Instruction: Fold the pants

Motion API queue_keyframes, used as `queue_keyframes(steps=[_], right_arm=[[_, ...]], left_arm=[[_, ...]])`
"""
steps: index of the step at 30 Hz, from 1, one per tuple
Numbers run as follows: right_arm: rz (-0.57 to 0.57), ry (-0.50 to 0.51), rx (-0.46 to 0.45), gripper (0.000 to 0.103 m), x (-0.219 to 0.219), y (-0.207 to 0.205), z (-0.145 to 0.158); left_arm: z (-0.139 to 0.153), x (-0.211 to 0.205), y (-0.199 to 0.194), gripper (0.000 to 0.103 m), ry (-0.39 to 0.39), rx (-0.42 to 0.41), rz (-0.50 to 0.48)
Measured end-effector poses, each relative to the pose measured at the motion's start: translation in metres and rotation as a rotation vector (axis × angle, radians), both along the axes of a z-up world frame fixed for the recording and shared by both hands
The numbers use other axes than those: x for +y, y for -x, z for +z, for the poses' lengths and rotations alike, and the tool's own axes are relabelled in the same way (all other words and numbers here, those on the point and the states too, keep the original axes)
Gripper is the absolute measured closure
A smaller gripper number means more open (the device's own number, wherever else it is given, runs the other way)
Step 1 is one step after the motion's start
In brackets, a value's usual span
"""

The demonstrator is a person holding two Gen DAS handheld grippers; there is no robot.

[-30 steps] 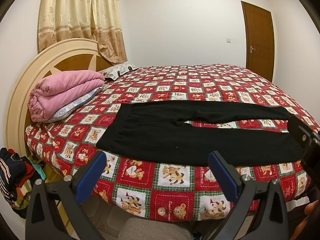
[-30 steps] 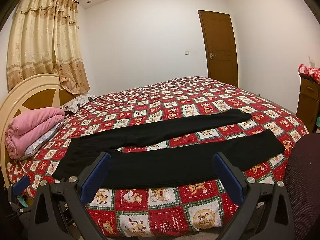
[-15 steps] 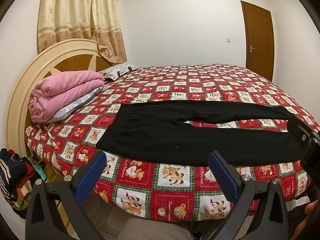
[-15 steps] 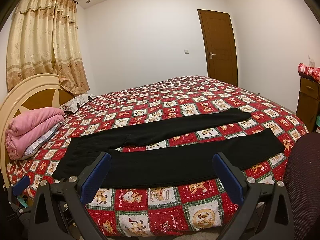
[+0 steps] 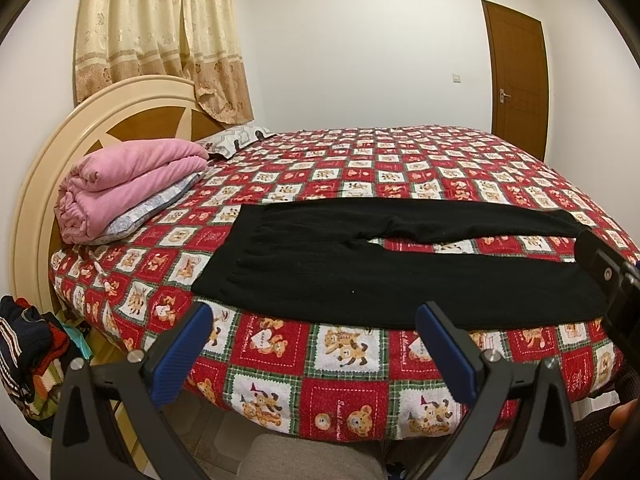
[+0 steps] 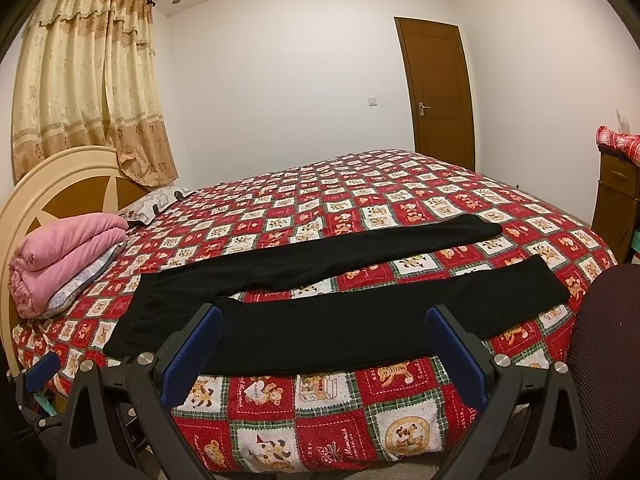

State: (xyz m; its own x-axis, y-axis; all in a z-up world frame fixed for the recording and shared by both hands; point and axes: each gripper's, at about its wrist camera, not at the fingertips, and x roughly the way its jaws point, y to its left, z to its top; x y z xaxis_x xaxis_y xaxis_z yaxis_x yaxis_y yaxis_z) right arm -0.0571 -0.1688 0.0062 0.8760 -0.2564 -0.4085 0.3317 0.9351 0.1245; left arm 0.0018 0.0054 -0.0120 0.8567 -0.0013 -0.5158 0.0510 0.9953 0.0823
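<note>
Black pants (image 5: 400,268) lie flat near the bed's (image 5: 360,392) front edge, legs splayed for folding. Left gripper (image 5: 312,344) and right gripper (image 6: 320,344) hover before it, fingers wide apart, empty.

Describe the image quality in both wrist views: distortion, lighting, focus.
Left wrist view: strong fisheye bending of the cream headboard, dark vignette corners, even warm indoor light, flat black pants sharp but nearly textureless. Right wrist view: same barrel distortion bowing the brown wooden door, ceiling spotlights visible, no glare, no motion blur.

Matt black knit pants (image 5: 360,264), quilted cotton bedspread (image 5: 348,396)
</note>
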Motion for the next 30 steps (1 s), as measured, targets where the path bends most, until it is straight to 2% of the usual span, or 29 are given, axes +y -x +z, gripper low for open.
queue_keyframes(steps=[17,21,24,28,30], right_arm=[[-0.017,-0.008,0.031,0.001,-0.006,-0.01,-0.007],[-0.037,-0.012,0.058,0.001,-0.016,-0.021,-0.02],[-0.046,-0.015,0.112,0.001,-0.026,-0.035,-0.037],[-0.037,-0.043,0.179,0.001,-0.042,-0.052,-0.064],[-0.016,-0.047,0.184,0.001,-0.047,-0.056,-0.072]], left_arm=[[-0.012,0.002,-0.009,0.0,-0.012,0.047,-0.008],[-0.034,0.001,-0.032,0.0,-0.059,0.115,-0.039],[-0.056,0.008,-0.053,0.0,-0.09,0.187,-0.048],[-0.081,0.028,-0.078,0.0,-0.051,0.286,-0.034],[-0.085,0.035,-0.087,0.0,-0.053,0.293,-0.02]])
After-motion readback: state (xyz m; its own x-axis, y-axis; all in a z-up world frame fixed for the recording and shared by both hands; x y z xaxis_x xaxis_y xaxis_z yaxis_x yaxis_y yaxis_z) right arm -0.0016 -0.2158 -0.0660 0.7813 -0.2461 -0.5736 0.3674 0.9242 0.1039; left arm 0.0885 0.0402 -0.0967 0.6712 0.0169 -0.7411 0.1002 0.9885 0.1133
